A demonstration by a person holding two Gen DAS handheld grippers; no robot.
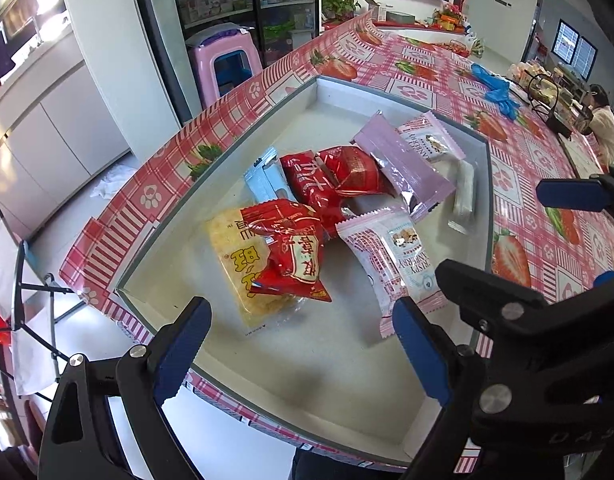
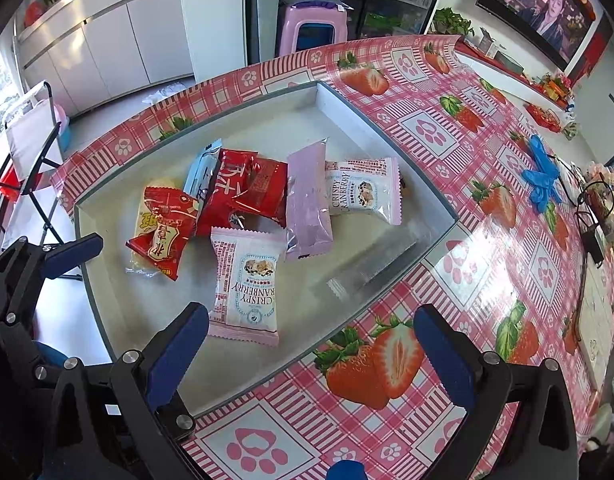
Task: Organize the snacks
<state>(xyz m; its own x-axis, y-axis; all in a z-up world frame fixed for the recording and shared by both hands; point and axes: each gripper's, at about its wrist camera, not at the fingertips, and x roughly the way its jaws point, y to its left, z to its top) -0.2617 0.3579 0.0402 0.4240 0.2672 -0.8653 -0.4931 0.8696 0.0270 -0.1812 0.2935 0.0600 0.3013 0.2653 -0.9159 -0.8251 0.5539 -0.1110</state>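
The near pink cranberry snack [image 2: 245, 280] lies in the tray [image 2: 387, 128] just above the left blade of the right tongs [image 2: 311, 344], long side pointing up the frame, and both right and left tongs [image 1: 303, 344] are wide apart, holding nothing.

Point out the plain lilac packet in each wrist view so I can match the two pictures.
Left wrist view: the lilac packet lies right of centre in the tray, slanting down to the right, beside the red packets.
Right wrist view: the lilac packet sits mid-frame, nearly upright, left of the far cranberry packet.
Shared landmark: the pink stool beyond the table.
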